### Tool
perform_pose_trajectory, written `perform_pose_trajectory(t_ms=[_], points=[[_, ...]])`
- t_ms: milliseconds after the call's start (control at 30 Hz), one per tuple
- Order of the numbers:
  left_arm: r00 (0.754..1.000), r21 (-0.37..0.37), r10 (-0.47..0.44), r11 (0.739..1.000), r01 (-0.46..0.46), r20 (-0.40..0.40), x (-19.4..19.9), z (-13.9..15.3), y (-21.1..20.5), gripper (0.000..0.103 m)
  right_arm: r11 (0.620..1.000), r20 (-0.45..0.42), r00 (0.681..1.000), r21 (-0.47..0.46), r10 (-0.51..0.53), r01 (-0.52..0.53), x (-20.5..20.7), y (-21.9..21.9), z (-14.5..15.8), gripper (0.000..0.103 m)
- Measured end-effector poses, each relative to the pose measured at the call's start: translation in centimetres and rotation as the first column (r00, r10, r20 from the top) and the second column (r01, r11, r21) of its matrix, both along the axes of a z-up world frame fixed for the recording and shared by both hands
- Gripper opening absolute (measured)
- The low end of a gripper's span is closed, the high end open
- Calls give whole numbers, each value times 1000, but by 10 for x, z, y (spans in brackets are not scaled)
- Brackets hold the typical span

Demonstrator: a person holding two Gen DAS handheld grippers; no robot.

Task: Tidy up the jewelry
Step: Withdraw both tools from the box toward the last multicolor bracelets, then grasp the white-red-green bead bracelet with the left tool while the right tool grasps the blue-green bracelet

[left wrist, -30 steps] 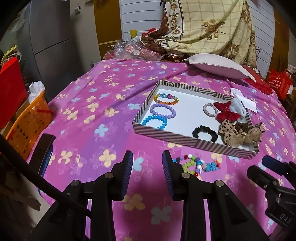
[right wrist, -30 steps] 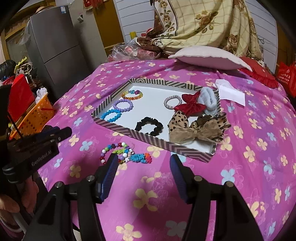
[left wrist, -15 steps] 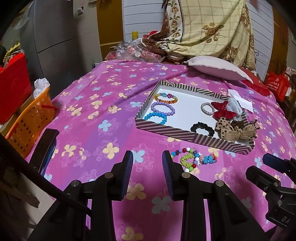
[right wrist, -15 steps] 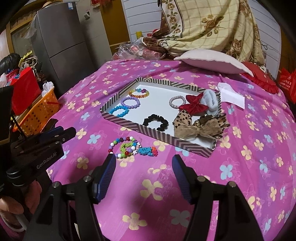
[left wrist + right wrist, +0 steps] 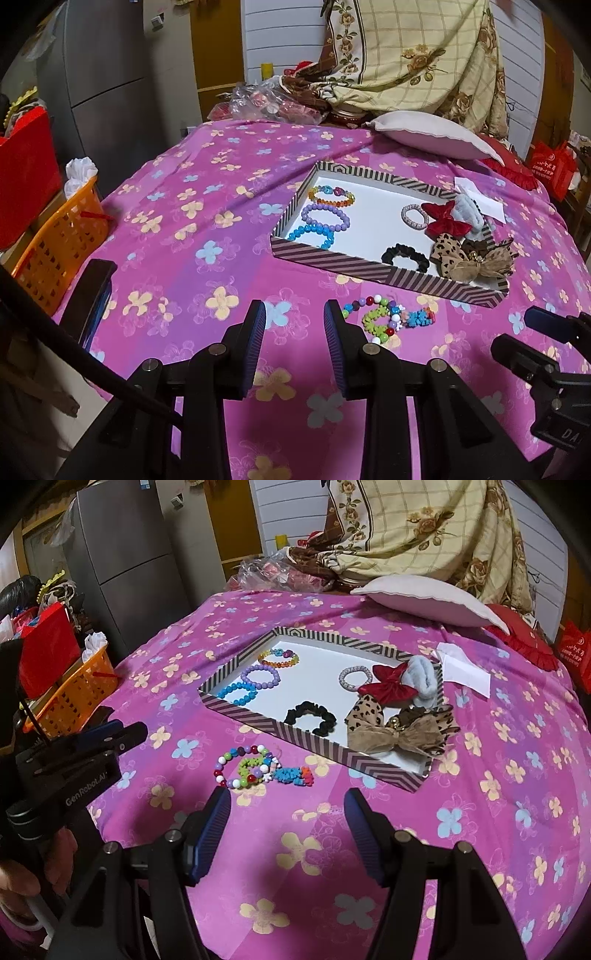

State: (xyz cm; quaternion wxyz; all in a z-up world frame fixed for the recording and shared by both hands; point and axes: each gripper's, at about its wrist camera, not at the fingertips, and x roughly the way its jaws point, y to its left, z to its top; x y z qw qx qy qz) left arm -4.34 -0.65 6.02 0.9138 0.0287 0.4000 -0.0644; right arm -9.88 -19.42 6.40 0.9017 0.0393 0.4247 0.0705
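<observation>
Both tools, the left tool (image 5: 294,314) and right tool (image 5: 286,803), are apart and hold nothing. Loose bracelets (image 5: 258,766) lie near the tray (image 5: 258,722).

1. The bed cover (image 5: 480,849) is seen in magenta, patterned with yellow and blue flowers.
2. The tray (image 5: 317,747) is edged in brown-and-cream stripes, white inside.
3. Blue (image 5: 237,693), lilac (image 5: 261,676) and rainbow (image 5: 279,658) bracelets are seen by its left edge.
</observation>
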Motion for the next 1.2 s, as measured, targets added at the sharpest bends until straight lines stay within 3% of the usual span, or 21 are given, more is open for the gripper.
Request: perform_pose_trajectory(t_ms=[300, 600, 833, 1133, 1200], points=[[995, -54, -17, 998, 12, -94, 11, -19, 8, 37, 1000, -28, 1000, 9, 2, -2, 6, -3, -21, 67], [970, -140, -40, 990, 6, -241, 38, -47, 8, 40, 1000, -46, 999, 11, 18, -18, 26, -7, -49, 66], [937, -203, -111, 978, 44, -330, 61, -67, 6, 44, 991, -64, 990, -49, 123, -126, 55, 3, -68, 65], [919, -187, -174, 976, 113, -353, 79, -80, -11, 47, 946, -93, 953, -131, 288, -298, 78, 18, -82, 65], [917, -165, -175, 979, 122, -360, 82, -84, -16, 47, 931, -101, 946, -172, 308, -322, 83, 22, -87, 60]])
